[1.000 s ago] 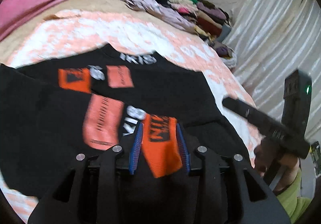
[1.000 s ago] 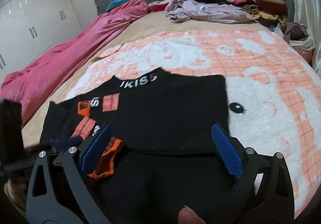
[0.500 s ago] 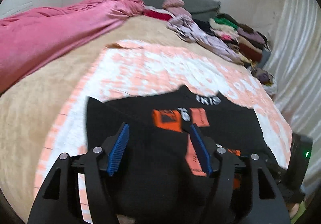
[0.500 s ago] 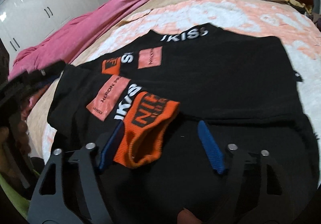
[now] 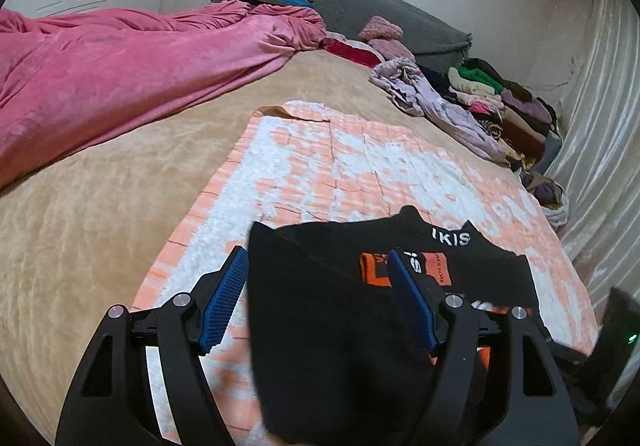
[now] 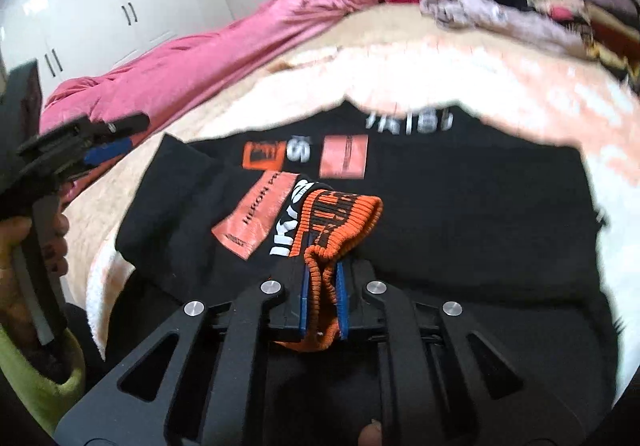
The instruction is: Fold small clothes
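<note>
- R gripper point(image 6: 320, 296) pinches orange cuff point(image 6: 340, 214) of black top point(image 6: 460, 214) (thin bite), so a tug could slip it.
- L gripper point(image 5: 316, 298) spread, empty; unpinned fold may shift.

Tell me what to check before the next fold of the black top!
1. Right tool shut on the orange cuff: ok.
2. Left tool open, holding nothing: ok.
3. Black top on the peach-and-white blanket: ok.
4. Folded sleeve lying smooth: not ok, it looks bunched.
5. Top's right edge and near hem flat: cannot tell, blurred.
6. Clothes pile clear of the top: ok.
</note>
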Demonstrator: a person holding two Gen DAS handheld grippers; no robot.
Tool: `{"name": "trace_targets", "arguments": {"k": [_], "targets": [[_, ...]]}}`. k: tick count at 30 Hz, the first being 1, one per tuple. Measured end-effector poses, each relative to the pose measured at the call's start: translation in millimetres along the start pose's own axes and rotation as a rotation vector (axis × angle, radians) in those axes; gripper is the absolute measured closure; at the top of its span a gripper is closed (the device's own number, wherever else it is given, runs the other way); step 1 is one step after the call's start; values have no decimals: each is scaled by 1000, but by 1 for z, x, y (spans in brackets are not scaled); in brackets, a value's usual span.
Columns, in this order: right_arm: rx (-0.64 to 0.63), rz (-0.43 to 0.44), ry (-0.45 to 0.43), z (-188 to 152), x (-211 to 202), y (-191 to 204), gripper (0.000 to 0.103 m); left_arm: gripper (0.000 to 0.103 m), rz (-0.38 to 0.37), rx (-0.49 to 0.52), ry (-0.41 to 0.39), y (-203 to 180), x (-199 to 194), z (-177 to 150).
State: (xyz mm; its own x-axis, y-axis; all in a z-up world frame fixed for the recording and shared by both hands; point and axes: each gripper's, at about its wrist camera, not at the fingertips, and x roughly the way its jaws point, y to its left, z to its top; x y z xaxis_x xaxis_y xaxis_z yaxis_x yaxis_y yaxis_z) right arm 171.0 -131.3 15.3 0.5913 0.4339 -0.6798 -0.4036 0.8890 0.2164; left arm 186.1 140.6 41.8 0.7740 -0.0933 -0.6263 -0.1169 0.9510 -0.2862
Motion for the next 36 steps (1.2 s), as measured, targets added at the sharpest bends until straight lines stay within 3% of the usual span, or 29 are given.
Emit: {"name": "trace_targets", "arguments": {"k": [6, 11, 19, 26, 31, 36], "targets": [[-69, -85, -85, 36, -39, -16, 98, 32, 5, -6, 1, 2, 3, 0], [-98, -195, -103, 51, -48, -46, 99, 32, 8, 29, 7, -8, 7, -4], [-24, -235, -83, 43, -39, -89, 99, 32, 3, 123, 31, -36, 24, -17], [-12, -260, -79, 39, -35, -98, 99, 32, -23, 216, 54, -74, 44, -29], [-26, -284, -67, 39, -33, -100, 99, 32, -17, 265, 126, -92, 74, -44], [-6, -313, -20, 34, -24, -110, 99, 31, 8, 262, 189, -86, 93, -57]]}}
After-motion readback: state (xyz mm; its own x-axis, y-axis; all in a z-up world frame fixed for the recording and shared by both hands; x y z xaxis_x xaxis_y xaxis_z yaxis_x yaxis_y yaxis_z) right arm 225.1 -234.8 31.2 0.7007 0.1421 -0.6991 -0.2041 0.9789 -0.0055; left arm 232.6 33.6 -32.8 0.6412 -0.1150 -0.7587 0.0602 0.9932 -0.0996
